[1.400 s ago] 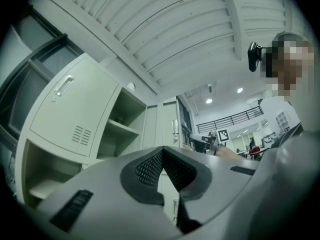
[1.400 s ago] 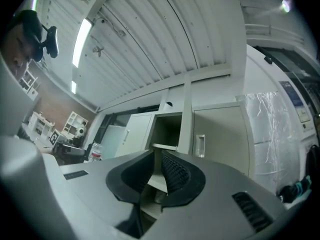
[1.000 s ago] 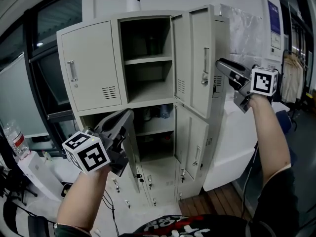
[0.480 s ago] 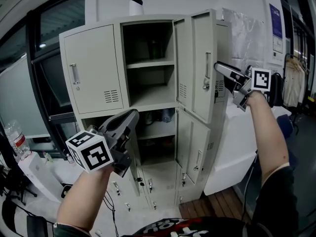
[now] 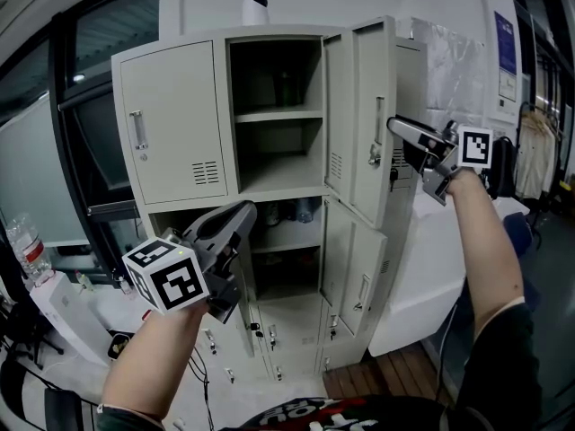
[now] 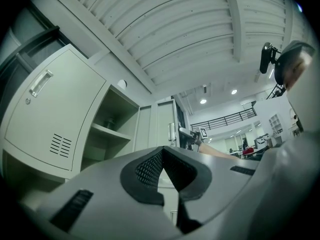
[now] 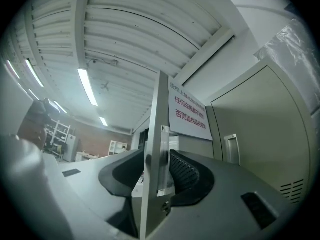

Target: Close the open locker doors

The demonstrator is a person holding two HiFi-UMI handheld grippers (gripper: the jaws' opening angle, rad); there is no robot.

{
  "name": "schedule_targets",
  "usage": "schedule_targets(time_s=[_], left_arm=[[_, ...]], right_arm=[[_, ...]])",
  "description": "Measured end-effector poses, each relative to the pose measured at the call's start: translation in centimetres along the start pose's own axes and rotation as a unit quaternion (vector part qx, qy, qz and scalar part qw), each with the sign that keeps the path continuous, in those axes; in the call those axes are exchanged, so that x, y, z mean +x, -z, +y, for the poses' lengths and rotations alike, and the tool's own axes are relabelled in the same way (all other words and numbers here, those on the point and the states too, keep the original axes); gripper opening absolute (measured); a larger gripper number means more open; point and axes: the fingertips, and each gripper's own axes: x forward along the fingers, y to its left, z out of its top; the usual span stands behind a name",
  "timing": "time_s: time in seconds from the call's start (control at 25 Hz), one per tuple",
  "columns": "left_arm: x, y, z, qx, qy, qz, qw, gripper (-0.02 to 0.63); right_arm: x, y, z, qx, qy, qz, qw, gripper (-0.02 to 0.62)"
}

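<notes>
Two grippers: right gripper, fingers just opened, spread astride the upper locker door edge; left gripper, fingers pressed together.

One grey locker cabinet stands here, and three of its doors can be counted: one shut door at its upper left corner and two open ones along its right edge, the upper open door and the lower open door. Its two open compartments hold one shelf each, the upper shelf and the lower shelf, and one white object sits on its top edge. Two tools are in view, the left hand-held gripper and the right hand-held gripper, plus one clear bottle.
</notes>
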Motion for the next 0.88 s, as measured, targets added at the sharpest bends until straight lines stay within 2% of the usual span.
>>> schedule_targets(time_s=[0.88], left_arm=[[-2.3, 0.3, 2.8, -0.014, -0.005, 0.001, 0.9999, 0.009]], right_arm=[[6.6, 1.4, 3.3, -0.009, -0.074, 0.019, 0.997, 0.146]])
